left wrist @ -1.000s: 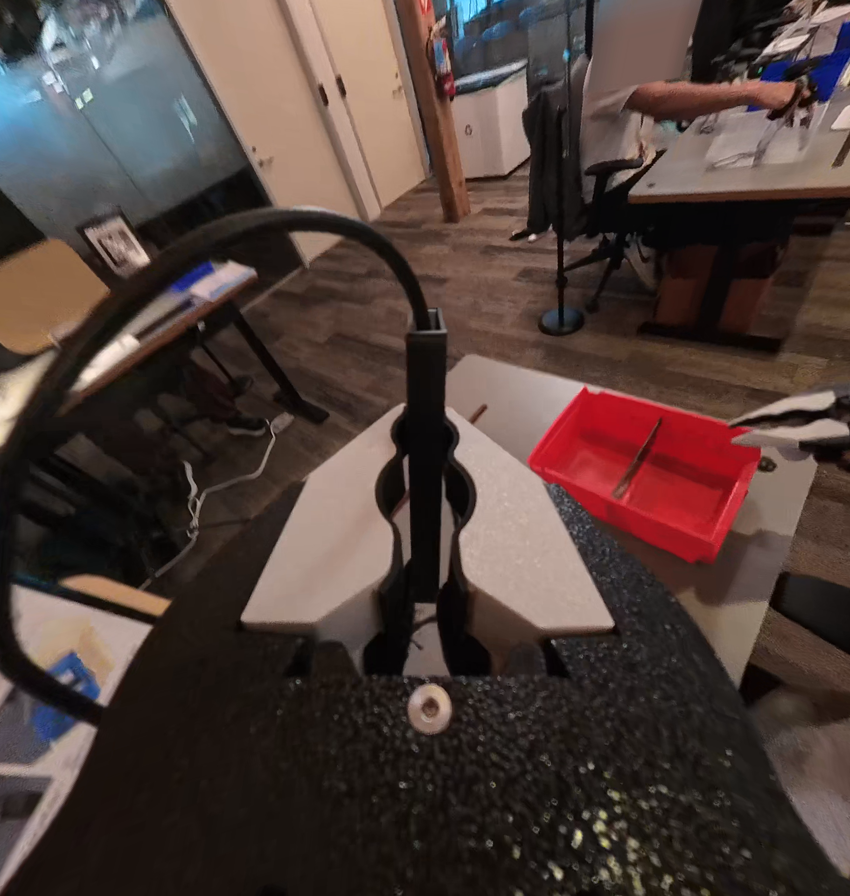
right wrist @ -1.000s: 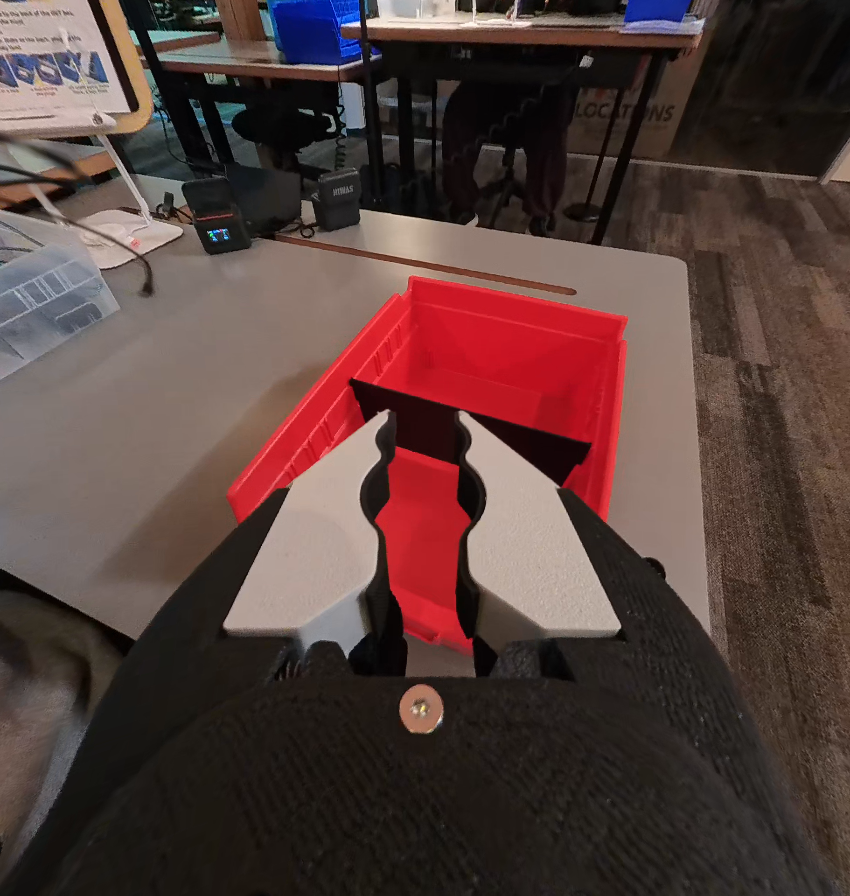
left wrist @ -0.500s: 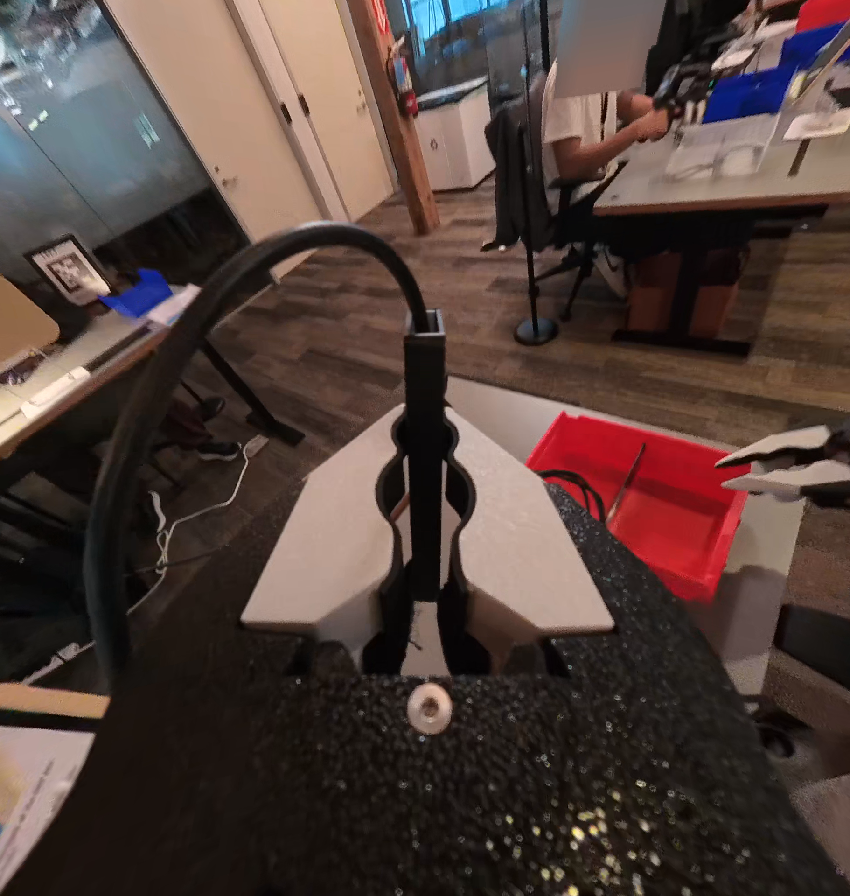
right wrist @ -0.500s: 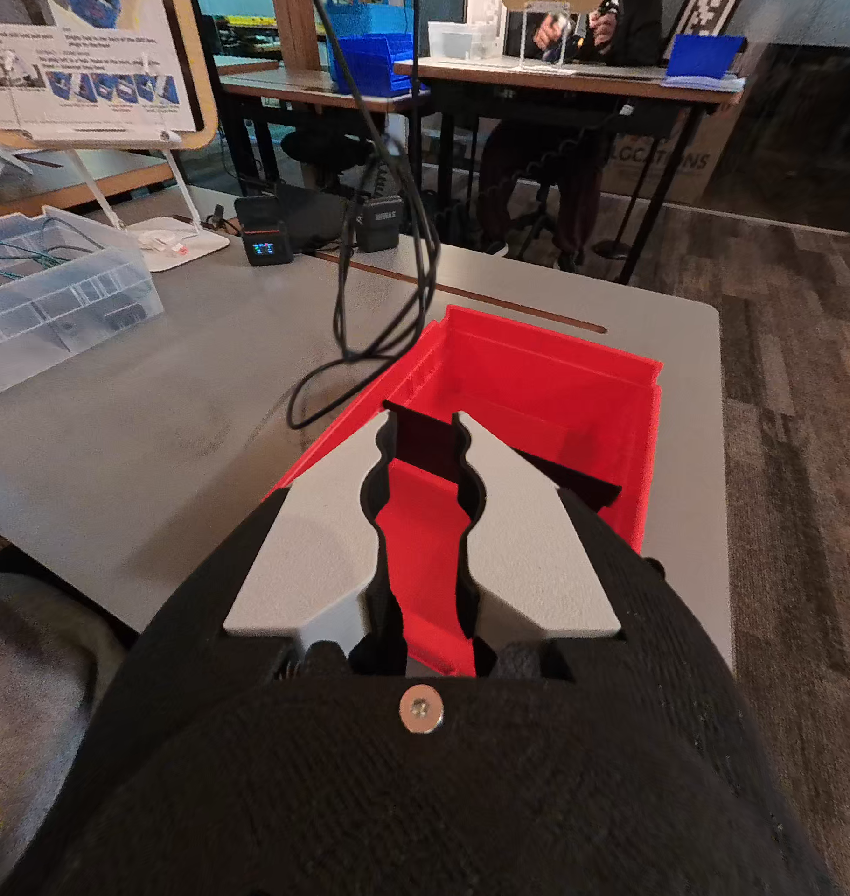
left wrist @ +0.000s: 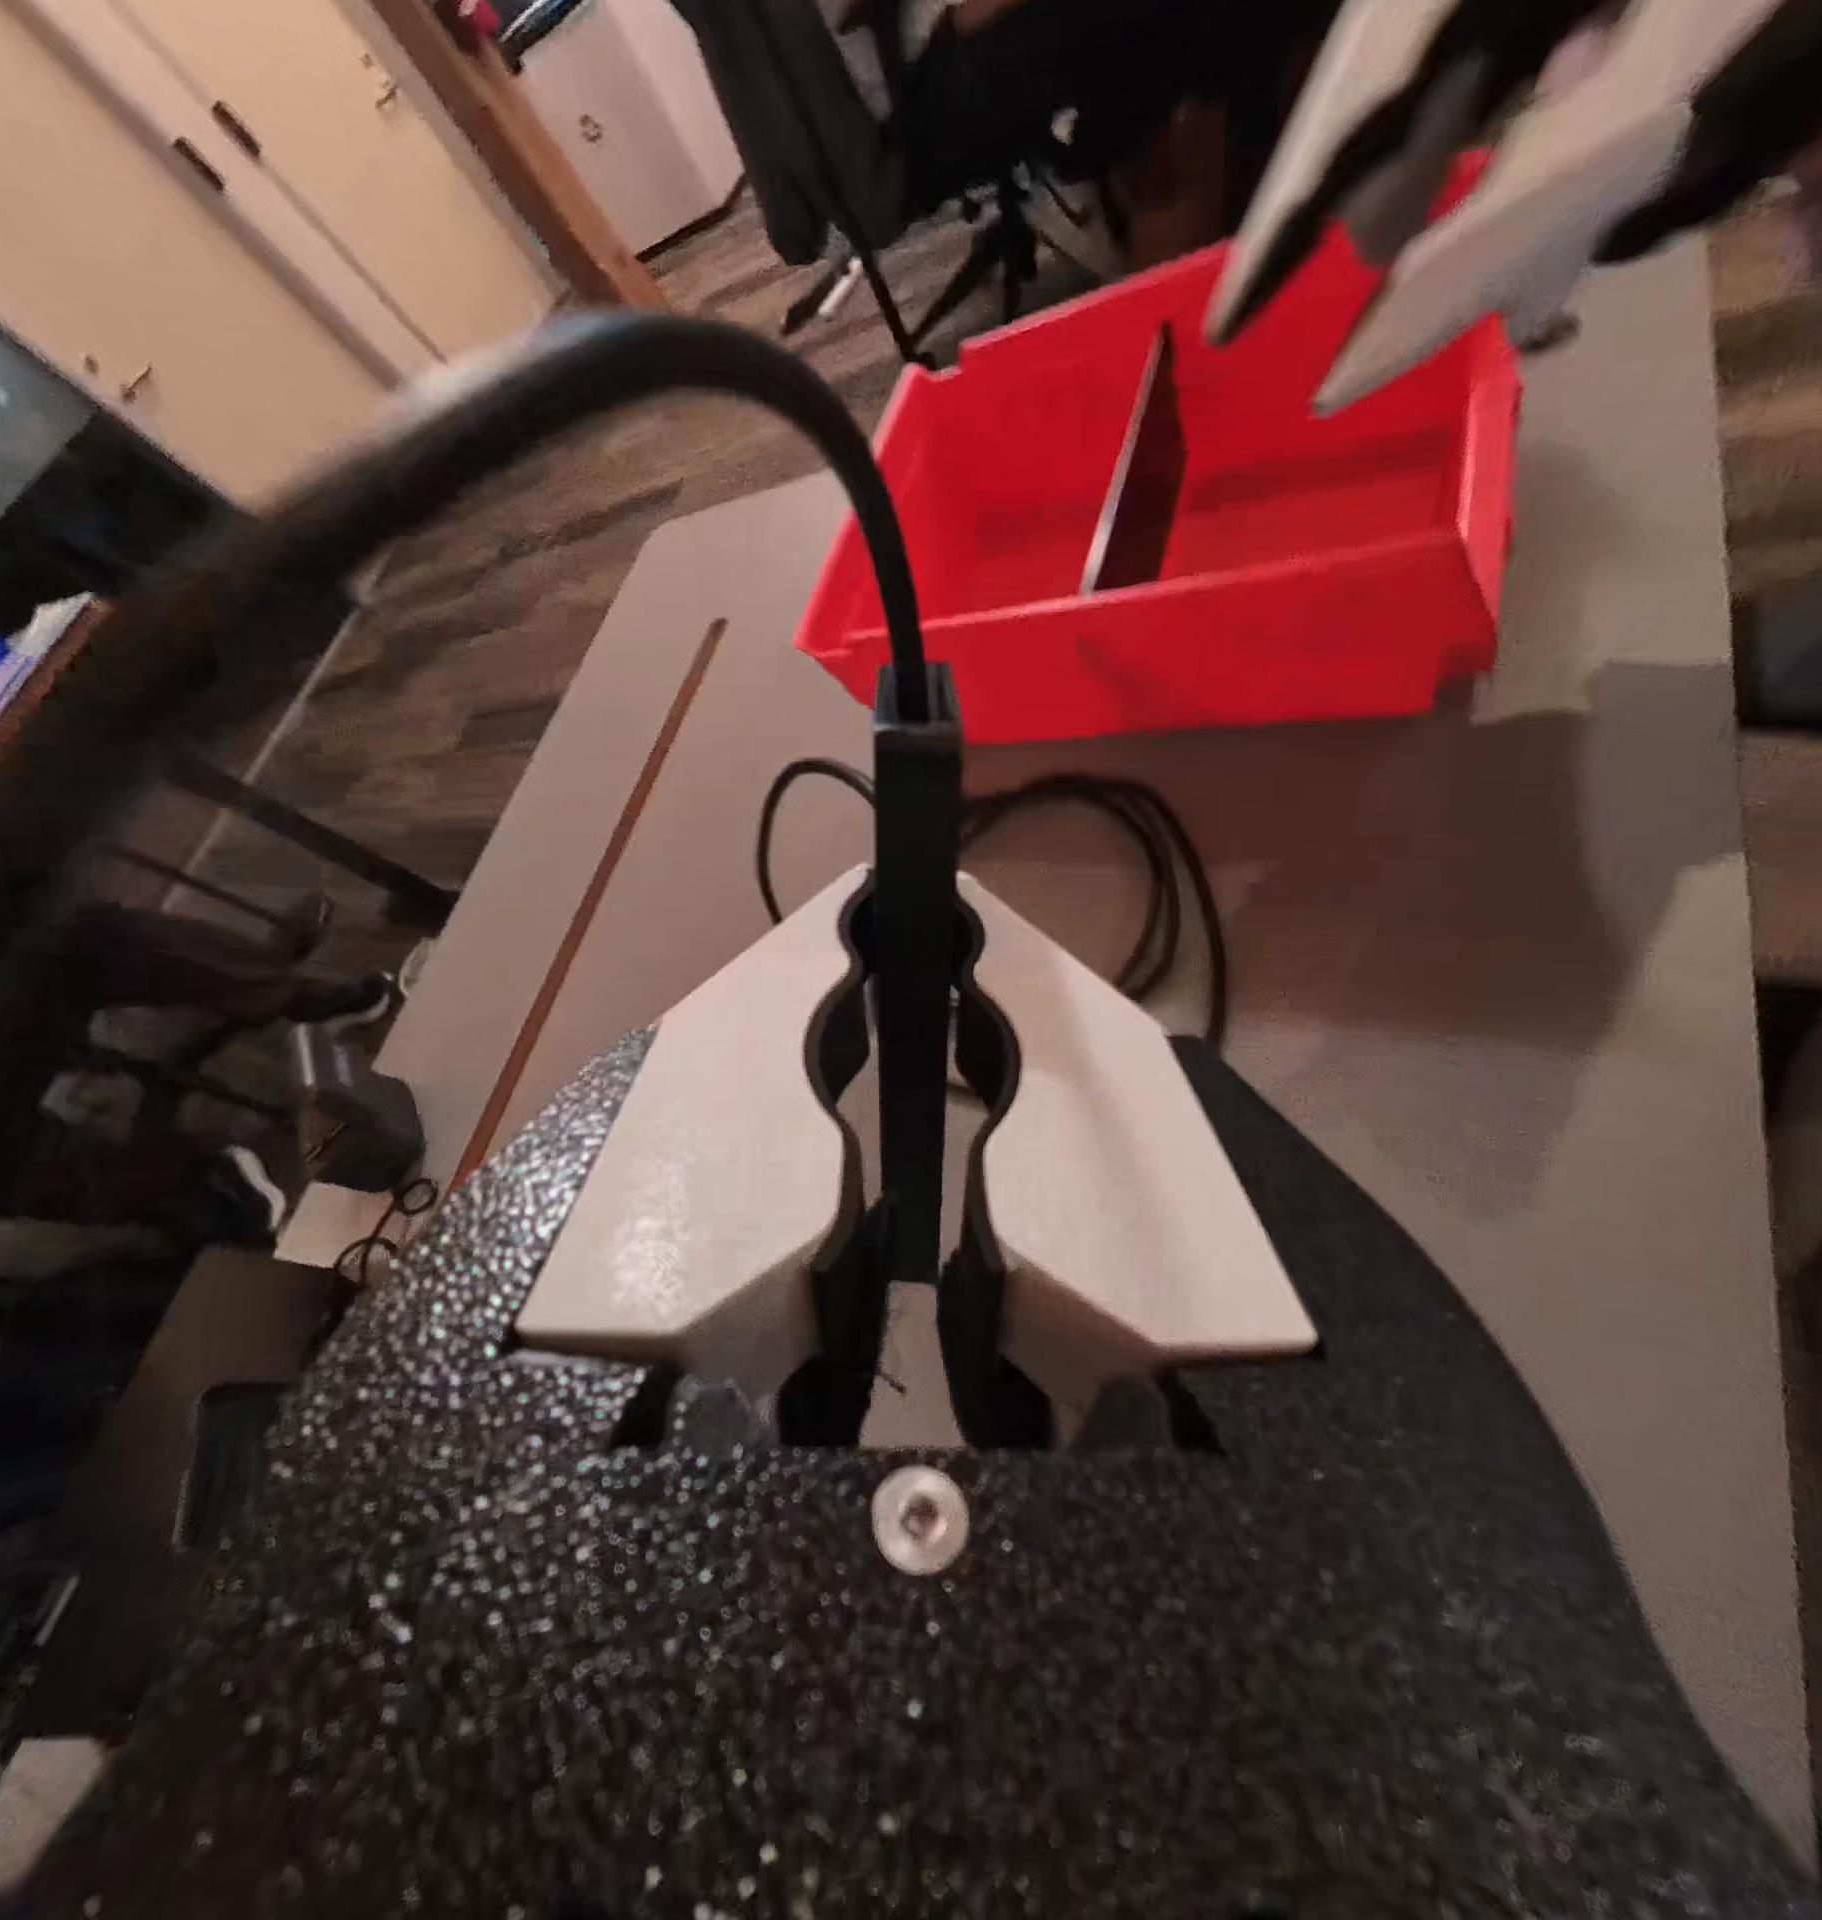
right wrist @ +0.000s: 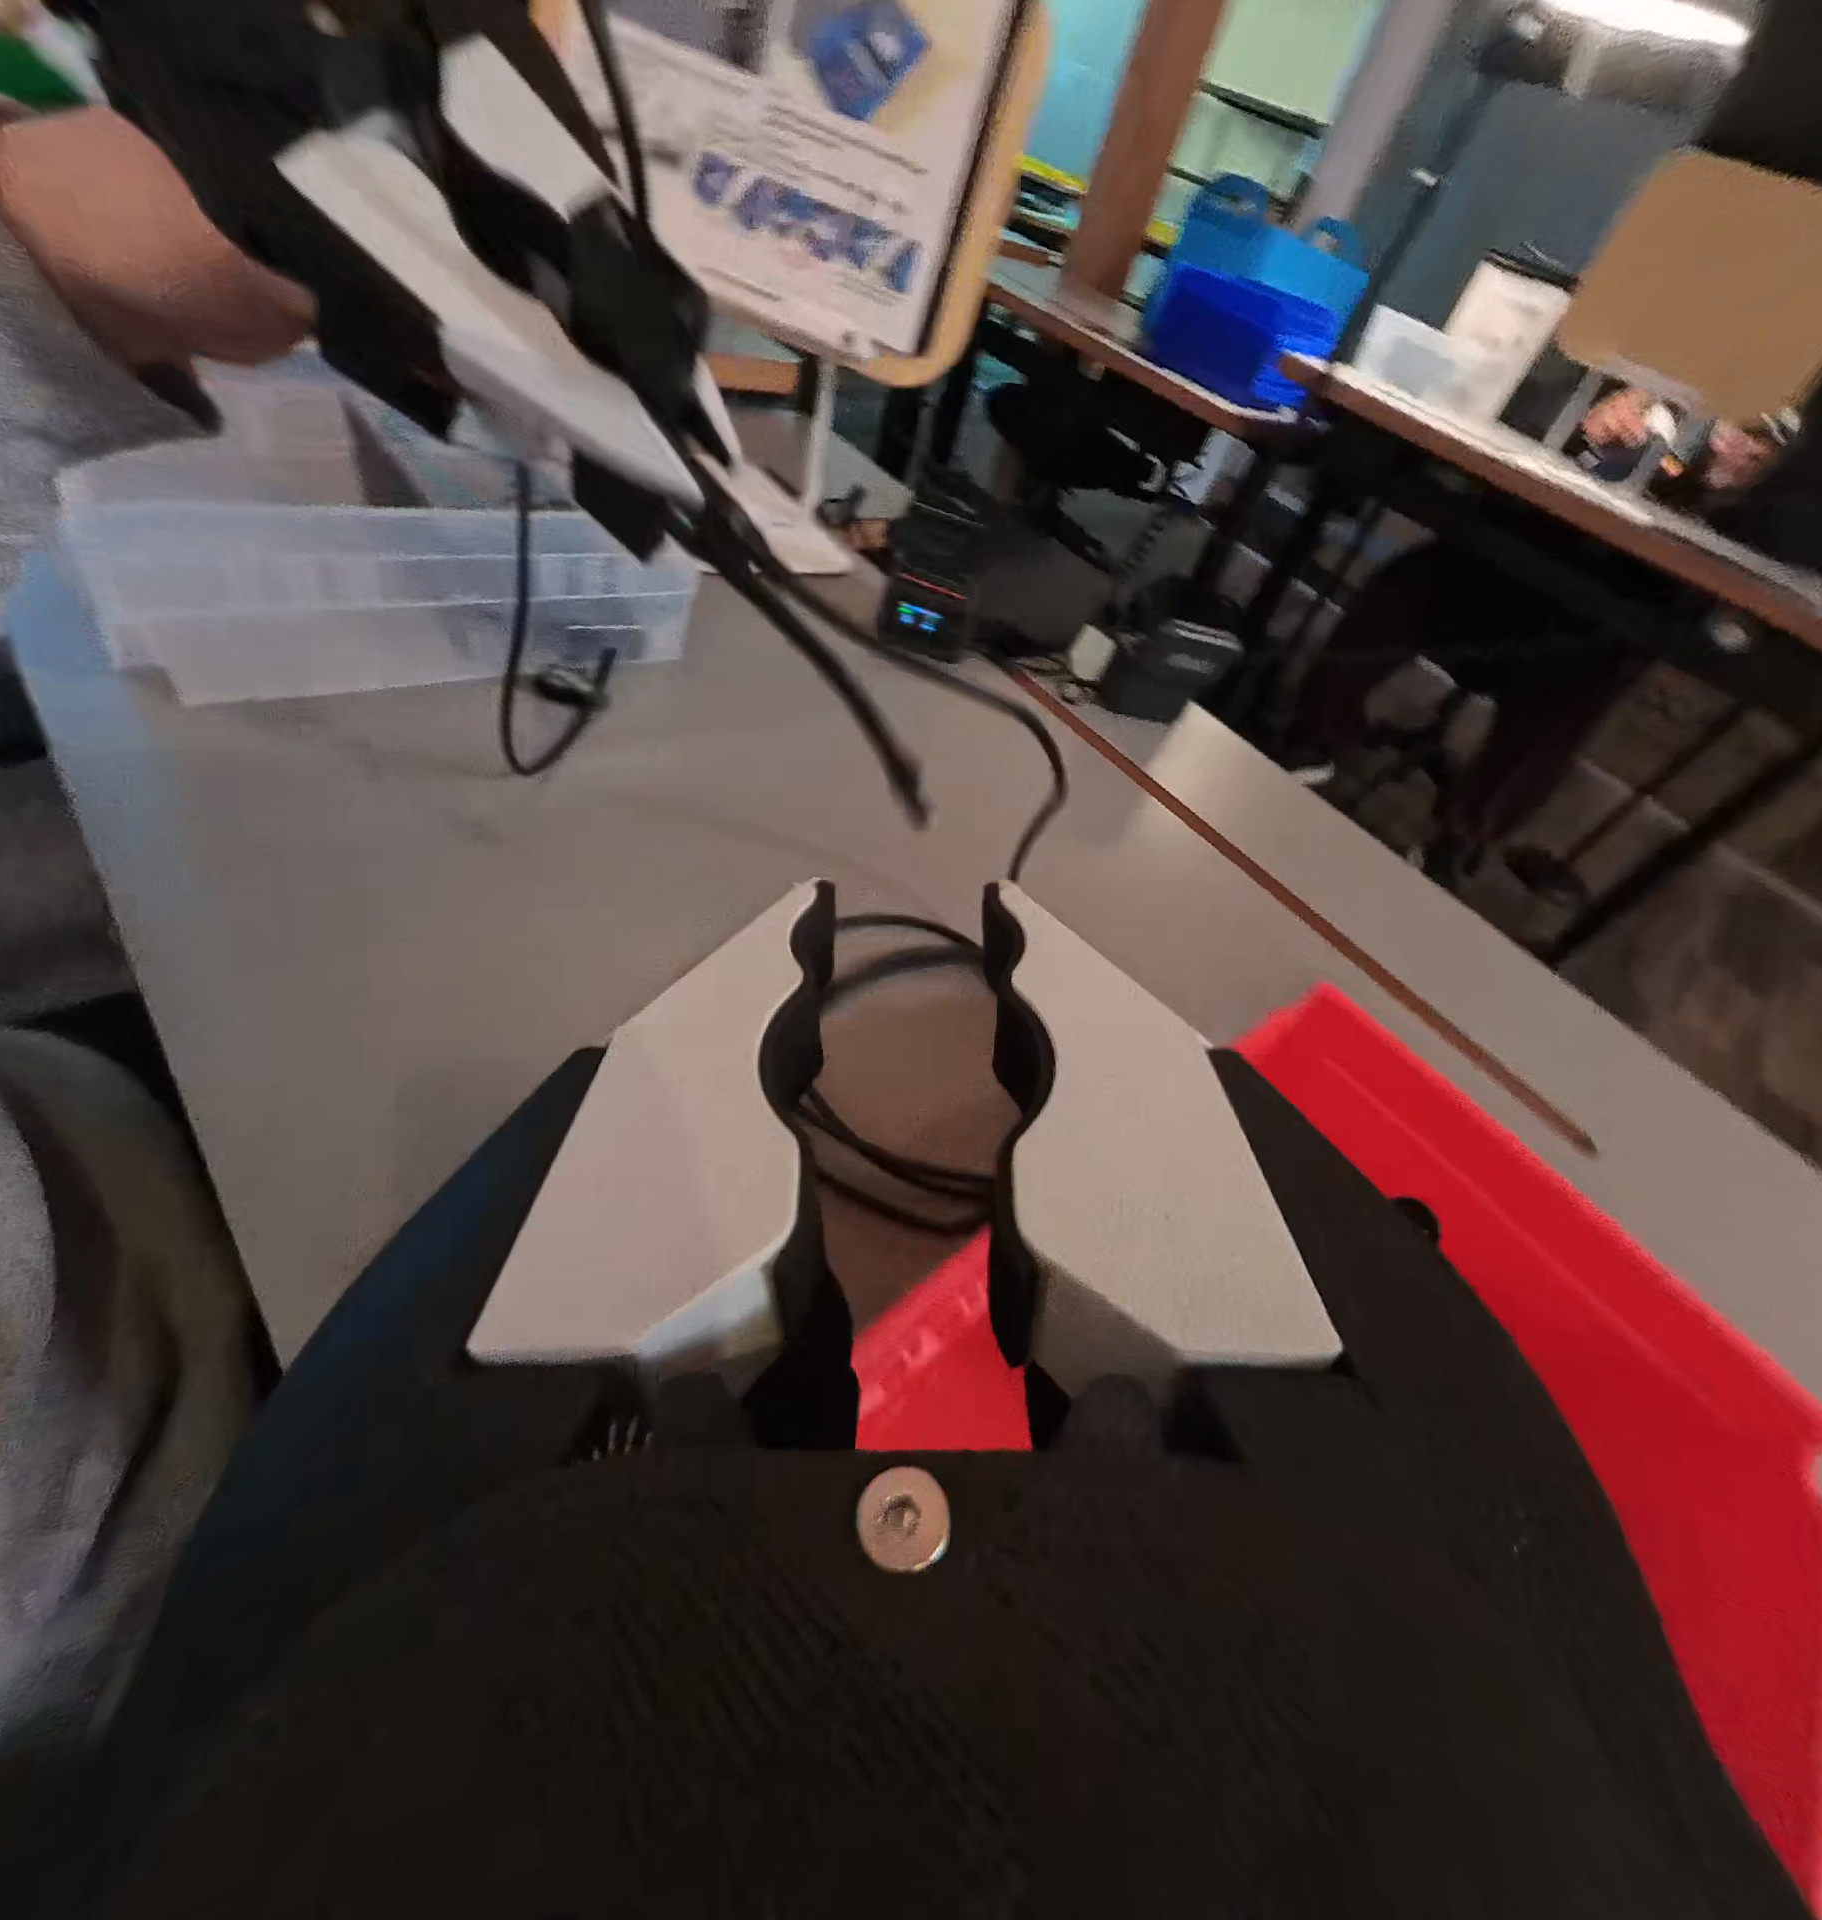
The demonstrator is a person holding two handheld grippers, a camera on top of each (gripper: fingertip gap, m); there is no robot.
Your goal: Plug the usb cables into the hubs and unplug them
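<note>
My left gripper [left wrist: 912,899] is shut on a slim black hub [left wrist: 915,966], held upright between the fingers. A thick black cable [left wrist: 678,353] arcs out of the hub's top to the left. In the right wrist view the left gripper [right wrist: 694,457] hangs at upper left, with thin cables dangling from it to a free plug end [right wrist: 912,800]. A coil of thin black cable [left wrist: 1167,904] lies on the grey table [left wrist: 1354,987]. My right gripper [right wrist: 907,904] is open and empty, hovering just above that coil [right wrist: 865,1164]. It shows blurred at the top right of the left wrist view [left wrist: 1281,364].
A red bin [left wrist: 1250,623] with a black divider stands on the table just past the coil, at lower right in the right wrist view [right wrist: 1458,1195]. A clear plastic box [right wrist: 367,592], a small black device [right wrist: 928,613] and a standing sign board [right wrist: 813,156] are at the far side. A person's arm [right wrist: 128,260] is at left. About 15 cm separates my left fingertips from my right.
The left gripper has swung down over the table with the hub. The cable coil now lies beside the red bin. The right gripper has opened wider and turned left from the bin toward the coil.
</note>
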